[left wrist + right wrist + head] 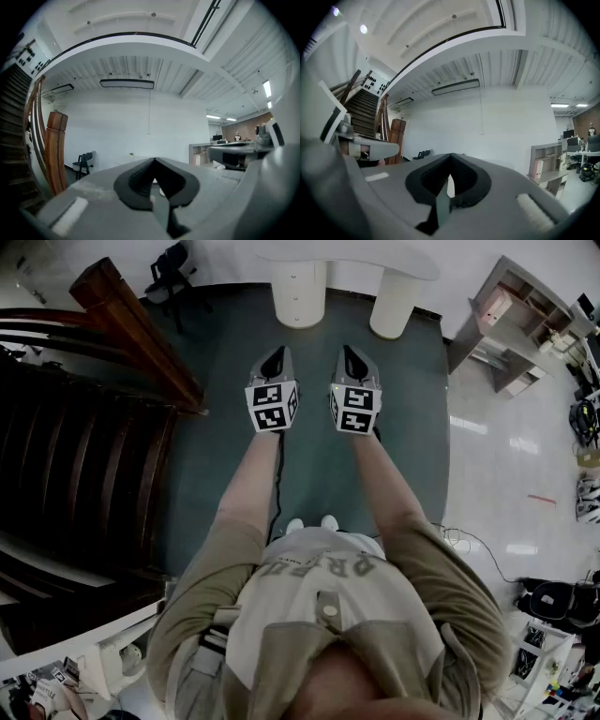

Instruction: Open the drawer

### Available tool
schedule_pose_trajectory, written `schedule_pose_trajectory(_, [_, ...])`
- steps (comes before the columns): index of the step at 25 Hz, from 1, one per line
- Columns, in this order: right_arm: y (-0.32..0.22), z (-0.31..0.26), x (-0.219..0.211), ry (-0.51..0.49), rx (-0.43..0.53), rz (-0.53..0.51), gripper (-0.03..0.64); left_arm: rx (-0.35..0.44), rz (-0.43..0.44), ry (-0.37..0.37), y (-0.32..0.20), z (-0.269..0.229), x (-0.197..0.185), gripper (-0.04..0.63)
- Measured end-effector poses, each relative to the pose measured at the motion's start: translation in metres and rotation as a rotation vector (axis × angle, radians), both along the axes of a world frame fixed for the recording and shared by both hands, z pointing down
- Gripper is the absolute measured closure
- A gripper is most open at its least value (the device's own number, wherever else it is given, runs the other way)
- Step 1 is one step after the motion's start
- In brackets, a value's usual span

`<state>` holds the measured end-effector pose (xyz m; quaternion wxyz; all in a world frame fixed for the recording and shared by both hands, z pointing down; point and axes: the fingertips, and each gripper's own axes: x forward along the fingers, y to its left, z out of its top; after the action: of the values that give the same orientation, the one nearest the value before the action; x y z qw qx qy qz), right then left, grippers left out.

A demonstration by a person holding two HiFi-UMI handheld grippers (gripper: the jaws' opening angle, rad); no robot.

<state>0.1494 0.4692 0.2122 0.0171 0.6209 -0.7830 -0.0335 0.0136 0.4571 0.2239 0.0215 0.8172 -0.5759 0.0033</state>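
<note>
In the head view a white rounded drawer pedestal [298, 289] stands under a white desk top [375, 254] at the far edge of the green carpet, beside a second white leg [394, 304]. I hold both grippers level and side by side, pointing toward it and well short of it. The left gripper [275, 356] is shut with nothing between its jaws, and so is the right gripper [349, 354]. The left gripper view shows its dark jaws [153, 162] closed on nothing. The right gripper view shows its jaws [450, 158] closed and empty too.
A dark wooden staircase [84, 465] with a brown newel post [131, 324] fills the left. A black chair [173, 268] stands at the back left. Grey shelving [511, 324] and a glossy white floor [506, 446] lie to the right, with cables and gear at the far right.
</note>
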Motion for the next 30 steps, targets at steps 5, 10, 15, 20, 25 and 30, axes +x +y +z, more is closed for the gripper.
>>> schedule_pose_trajectory(5, [0.003,-0.003,-0.002,0.006,0.009,-0.011,0.620,-0.002,-0.003,-0.002,0.003,0.000,0.000,0.589])
schedule_pose_trajectory(10, [0.004,-0.002,-0.001,0.019,0.008,-0.020,0.620,-0.007,-0.007,-0.005,0.003,0.002,0.002,0.589])
schedule_pose_trajectory(15, [0.003,0.001,0.001,0.023,-0.002,-0.026,0.620,-0.009,-0.011,-0.008,0.003,0.003,0.006,0.589])
schedule_pose_trajectory(20, [0.003,-0.004,0.013,-0.038,0.016,-0.031,0.617,-0.002,-0.023,-0.012,0.003,0.001,0.010,0.589])
schedule_pose_trajectory(25, [-0.002,-0.012,0.024,-0.134,0.038,-0.043,0.518,-0.029,-0.070,0.032,-0.003,0.000,-0.004,0.589])
schedule_pose_trajectory(30, [-0.005,-0.005,0.032,-0.138,0.028,-0.041,0.291,-0.036,-0.107,0.080,-0.005,0.003,-0.013,0.381])
